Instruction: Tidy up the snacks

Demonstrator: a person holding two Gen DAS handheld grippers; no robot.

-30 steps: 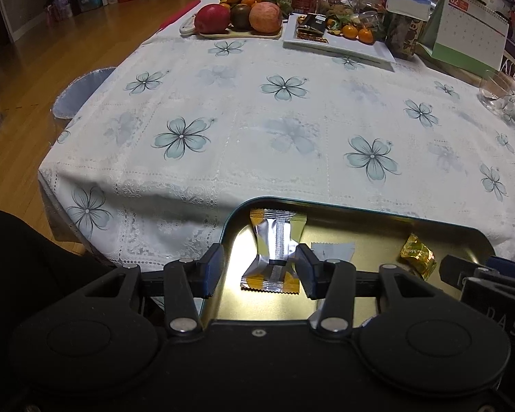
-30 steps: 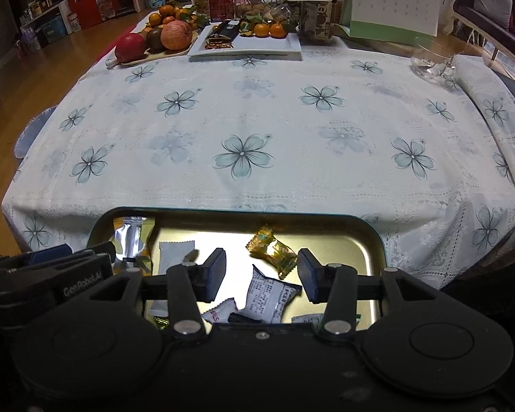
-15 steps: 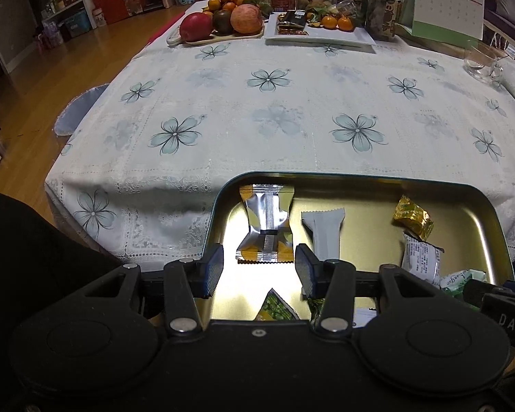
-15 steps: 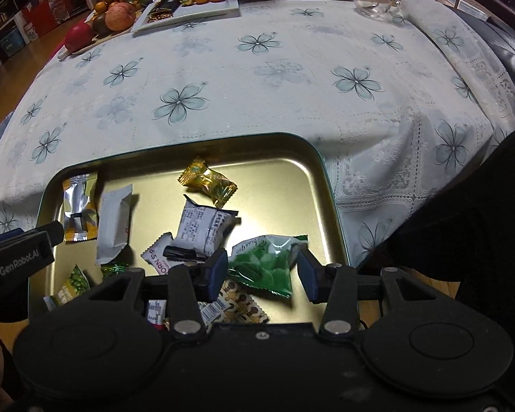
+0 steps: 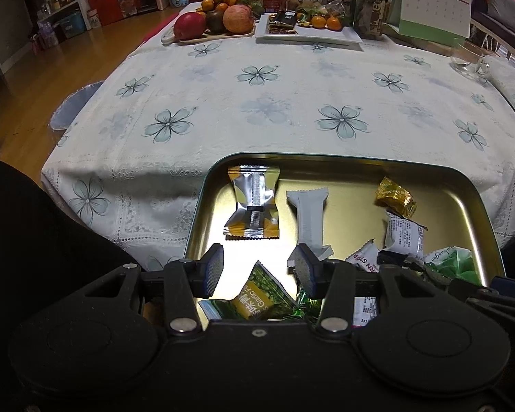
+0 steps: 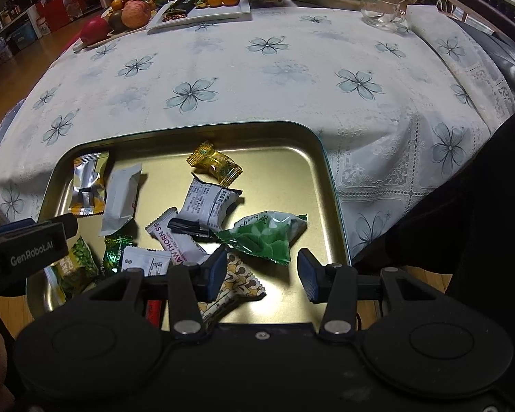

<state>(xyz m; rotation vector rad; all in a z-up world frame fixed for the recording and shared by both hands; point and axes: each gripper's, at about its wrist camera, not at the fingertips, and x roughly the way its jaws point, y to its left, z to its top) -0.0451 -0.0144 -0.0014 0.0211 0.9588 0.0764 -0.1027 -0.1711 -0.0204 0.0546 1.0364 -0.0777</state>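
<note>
A gold metal tray (image 5: 439, 185) (image 6: 302, 168) sits at the near edge of the table and holds several wrapped snacks. Among them are a silver-and-yellow packet (image 5: 254, 206) (image 6: 87, 182), a plain white bar (image 5: 309, 216) (image 6: 120, 199), a gold candy (image 5: 395, 197) (image 6: 214, 163), a white printed packet (image 6: 209, 204) and a green bag (image 6: 264, 237). My left gripper (image 5: 257, 271) is open and empty above the tray's near left part. My right gripper (image 6: 262, 273) is open and empty just above the green bag's near edge.
A floral tablecloth (image 5: 274, 103) covers the table. At the far side stand a fruit board (image 5: 216, 22), a white plate with snacks (image 5: 309, 31), jars, a desk calendar (image 5: 432, 3) and a glass cup (image 5: 467, 60). A wooden floor lies to the left.
Both grippers have pulled back and risen, so more of the tray and its snacks shows. Both stay open and empty. The snacks have not moved.
</note>
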